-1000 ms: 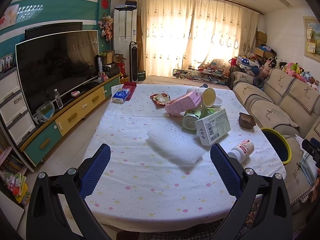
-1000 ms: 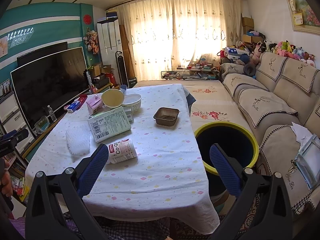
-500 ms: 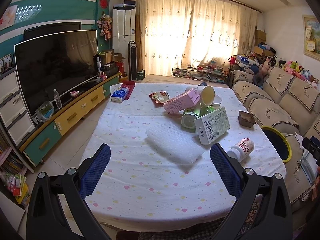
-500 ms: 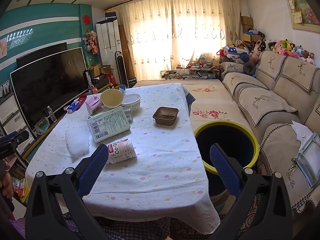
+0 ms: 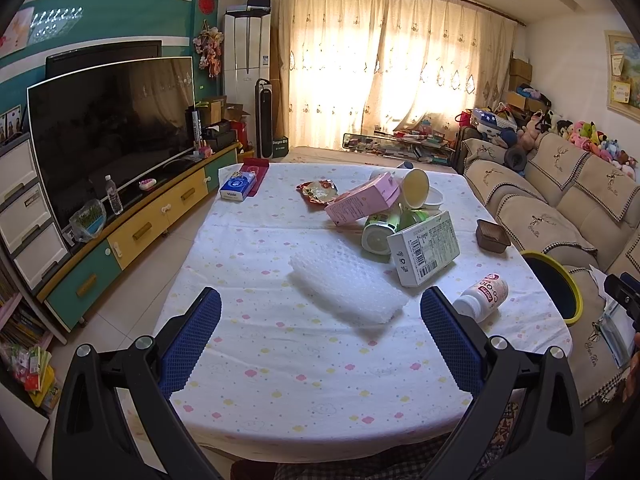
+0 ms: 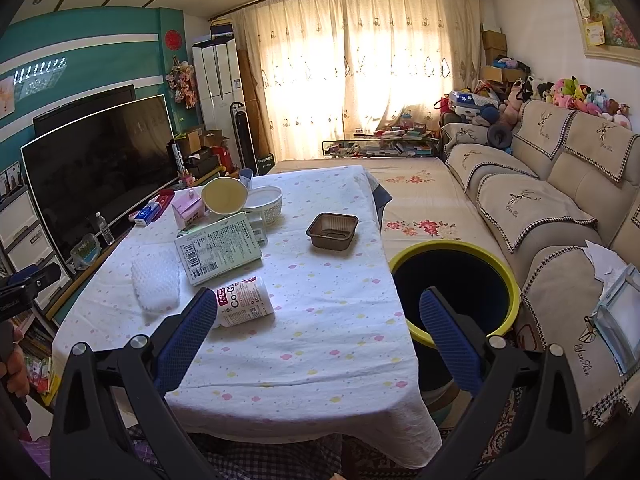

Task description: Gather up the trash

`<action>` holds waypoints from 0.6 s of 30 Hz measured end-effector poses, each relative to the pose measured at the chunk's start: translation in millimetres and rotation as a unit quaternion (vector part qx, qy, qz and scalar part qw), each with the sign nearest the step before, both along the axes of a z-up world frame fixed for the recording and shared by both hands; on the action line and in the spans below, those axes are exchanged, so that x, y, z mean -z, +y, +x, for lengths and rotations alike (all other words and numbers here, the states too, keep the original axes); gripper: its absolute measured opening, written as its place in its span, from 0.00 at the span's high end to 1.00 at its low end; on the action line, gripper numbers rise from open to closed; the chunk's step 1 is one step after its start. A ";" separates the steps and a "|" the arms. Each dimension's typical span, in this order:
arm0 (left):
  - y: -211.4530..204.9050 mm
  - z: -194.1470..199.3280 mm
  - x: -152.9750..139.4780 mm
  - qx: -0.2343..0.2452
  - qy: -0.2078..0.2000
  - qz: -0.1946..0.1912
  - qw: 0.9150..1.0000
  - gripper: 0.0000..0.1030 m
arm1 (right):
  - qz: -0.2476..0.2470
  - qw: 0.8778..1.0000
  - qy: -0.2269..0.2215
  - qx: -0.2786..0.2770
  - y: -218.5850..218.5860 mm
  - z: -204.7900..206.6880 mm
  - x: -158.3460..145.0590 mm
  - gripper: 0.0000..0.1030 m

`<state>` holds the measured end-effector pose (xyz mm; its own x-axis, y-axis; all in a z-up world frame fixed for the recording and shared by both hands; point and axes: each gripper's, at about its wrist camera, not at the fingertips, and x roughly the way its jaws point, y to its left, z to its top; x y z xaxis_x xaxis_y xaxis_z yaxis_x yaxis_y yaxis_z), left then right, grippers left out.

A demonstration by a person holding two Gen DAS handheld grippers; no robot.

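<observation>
While both claws hang wide open and empty above the near edge of the desk (image 5: 280,380), nothing has been collected yet: the left claw (image 5: 320,328) faces the bubble wrap sheet (image 5: 344,284), and the right claw (image 6: 320,320) sits between the fallen white supplement bottle (image 6: 242,306) and the yellow-rimmed bin (image 6: 456,248) standing on the floor just beside the desk.

The bottle lies on its side, so a clumsy pinch would likely roll it off the cloth. The bubble wrap is thin and springy; a shallow grip may slip off or drag the tablecloth with it.

Further back, the white barcode box (image 5: 426,250) leans on a green can (image 5: 378,230) under a pink carton (image 5: 362,202), a heap that could topple if pulled carelessly. A brown plastic tray (image 6: 332,230) sits alone.
</observation>
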<state>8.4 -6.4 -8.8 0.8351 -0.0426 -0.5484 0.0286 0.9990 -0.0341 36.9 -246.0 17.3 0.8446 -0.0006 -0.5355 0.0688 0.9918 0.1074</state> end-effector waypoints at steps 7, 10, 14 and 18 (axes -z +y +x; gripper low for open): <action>-0.8 0.3 0.8 0.000 0.000 0.000 1.000 0.05 | 0.002 1.000 0.002 0.000 -0.6 0.7 1.2 0.06; -0.9 0.4 1.1 0.000 0.000 0.000 1.000 0.05 | 0.002 1.000 0.002 0.001 -0.7 0.9 1.3 0.06; -1.8 0.6 2.3 0.001 0.001 0.001 1.000 0.05 | 0.002 1.000 0.002 0.001 -0.5 0.9 1.3 0.06; -1.9 0.9 2.8 0.001 0.001 0.001 1.000 0.05 | 0.002 1.000 0.002 0.000 -0.5 0.9 1.3 0.06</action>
<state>9.3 -8.3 -11.6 0.8334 -0.0434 -0.5510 0.0308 0.9990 -0.0321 37.8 -246.5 16.0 0.8419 0.0010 -0.5396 0.0694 0.9915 0.1102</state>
